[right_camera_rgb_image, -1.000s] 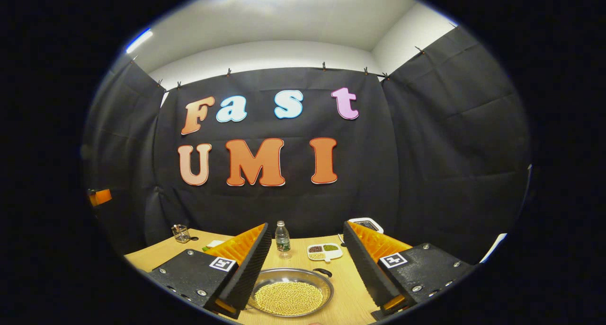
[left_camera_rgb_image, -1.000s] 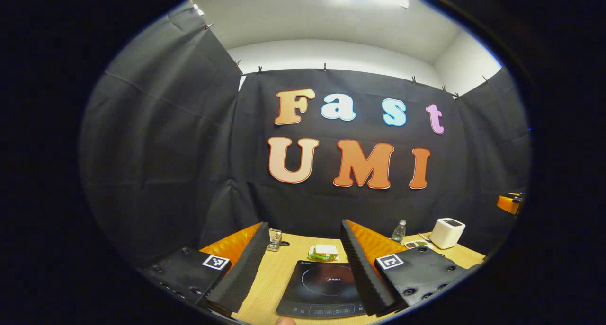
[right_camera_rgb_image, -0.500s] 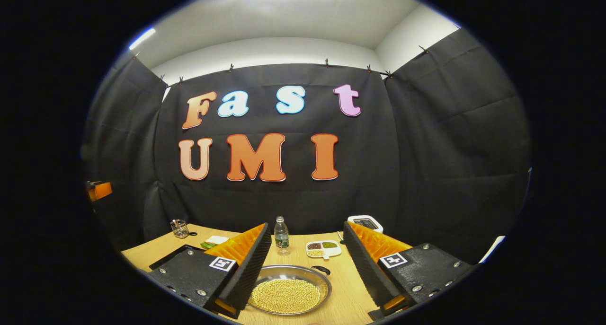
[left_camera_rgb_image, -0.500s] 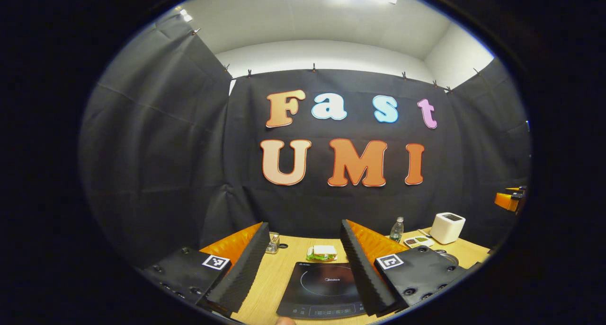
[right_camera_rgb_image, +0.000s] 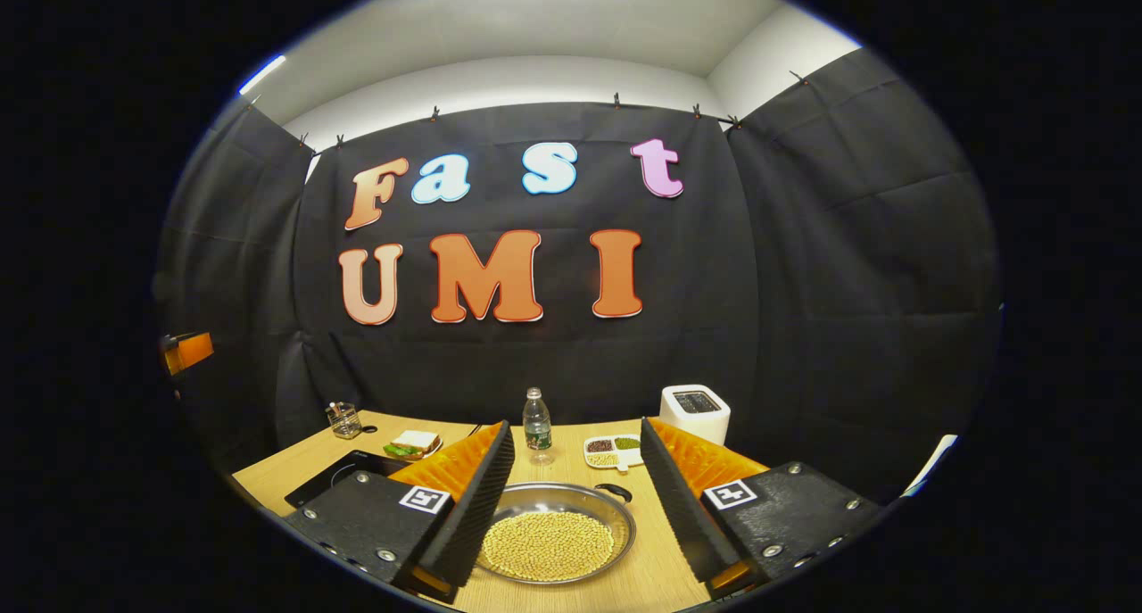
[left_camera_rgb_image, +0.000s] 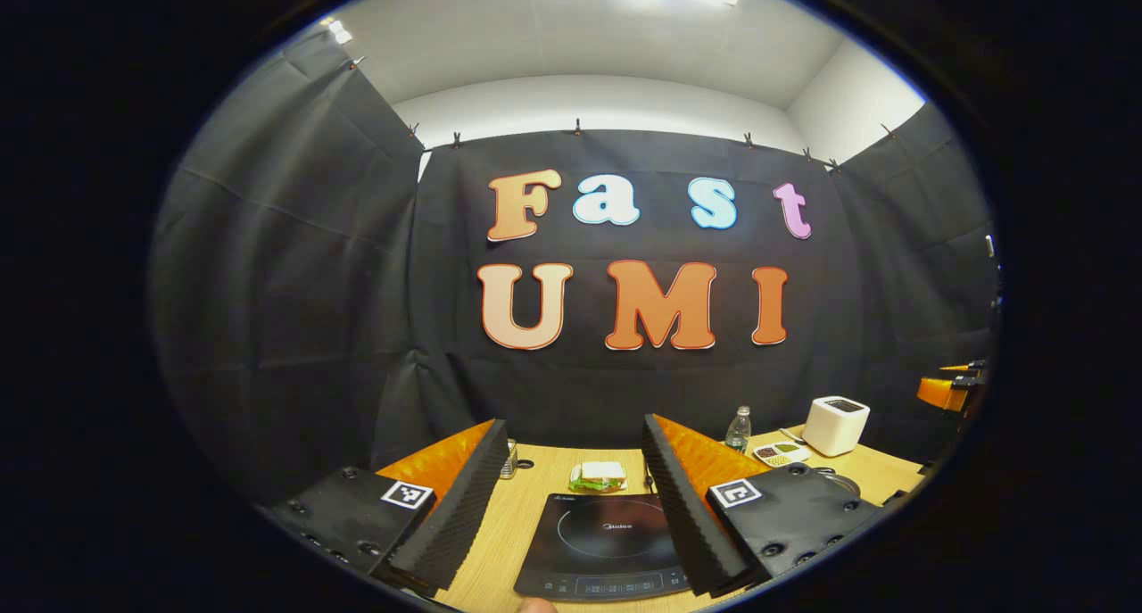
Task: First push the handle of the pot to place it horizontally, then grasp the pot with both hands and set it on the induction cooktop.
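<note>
We find both tongs wide apart and empty. Low centre in the right gripper view, the pot [right_camera_rgb_image: 553, 542] of beans sits between the right tongs [right_camera_rgb_image: 573, 506], bottle [right_camera_rgb_image: 536, 426] and divided dish [right_camera_rgb_image: 614, 451] behind. The left tongs [left_camera_rgb_image: 571, 497] frame the induction cooktop [left_camera_rgb_image: 602, 549]; sandwich [left_camera_rgb_image: 598, 477] beyond on the worktop [left_camera_rgb_image: 526, 515].

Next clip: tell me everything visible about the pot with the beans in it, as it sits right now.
The pot is a shallow, round pan of shiny silver metal, holding an even layer of pale yellow beans. A small black loop handle sits at its far right rim. It rests flat on the wooden table, in front of the right hand-held gripper, framed between its open fingers; neither finger appears to touch it. The left finger hides part of its near left rim. A water bottle stands beyond it.
</note>
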Motion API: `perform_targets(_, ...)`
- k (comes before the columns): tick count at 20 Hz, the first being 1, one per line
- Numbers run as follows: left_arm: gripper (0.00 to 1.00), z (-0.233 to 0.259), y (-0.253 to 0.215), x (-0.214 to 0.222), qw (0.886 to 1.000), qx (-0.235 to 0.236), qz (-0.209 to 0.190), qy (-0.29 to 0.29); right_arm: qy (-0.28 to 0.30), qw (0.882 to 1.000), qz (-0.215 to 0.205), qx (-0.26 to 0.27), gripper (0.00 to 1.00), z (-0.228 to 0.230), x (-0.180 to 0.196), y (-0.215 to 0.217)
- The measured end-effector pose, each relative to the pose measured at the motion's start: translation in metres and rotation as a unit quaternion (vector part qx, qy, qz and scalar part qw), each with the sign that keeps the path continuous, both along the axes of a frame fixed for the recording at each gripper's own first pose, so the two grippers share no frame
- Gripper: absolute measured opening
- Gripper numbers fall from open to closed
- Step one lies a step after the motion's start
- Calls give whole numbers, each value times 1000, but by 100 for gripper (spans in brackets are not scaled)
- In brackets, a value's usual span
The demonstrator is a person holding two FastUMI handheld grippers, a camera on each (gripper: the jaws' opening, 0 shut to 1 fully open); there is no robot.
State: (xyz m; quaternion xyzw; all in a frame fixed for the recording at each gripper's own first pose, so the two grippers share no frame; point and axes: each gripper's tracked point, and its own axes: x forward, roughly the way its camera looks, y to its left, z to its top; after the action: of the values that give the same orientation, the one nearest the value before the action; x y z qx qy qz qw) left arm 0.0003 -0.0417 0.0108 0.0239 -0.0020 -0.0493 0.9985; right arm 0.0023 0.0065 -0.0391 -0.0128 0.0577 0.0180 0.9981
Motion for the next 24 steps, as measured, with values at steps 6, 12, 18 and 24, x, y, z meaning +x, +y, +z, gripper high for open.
perform_targets(6,97,-1,1,-3,1000,0,-1,2,45,998,37,4,55,-39,-6,20)
perform_targets(12,97,-5,1,-3,1000,2,1,5,89,994,60,3,34,-80,-10,39)
perform_targets(18,97,-13,4,-2,1000,0,5,14,137,987,83,-10,19,-123,-24,55)
perform_targets(24,97,-21,5,-1,1000,0,6,21,186,976,110,-20,8,-164,-40,72)
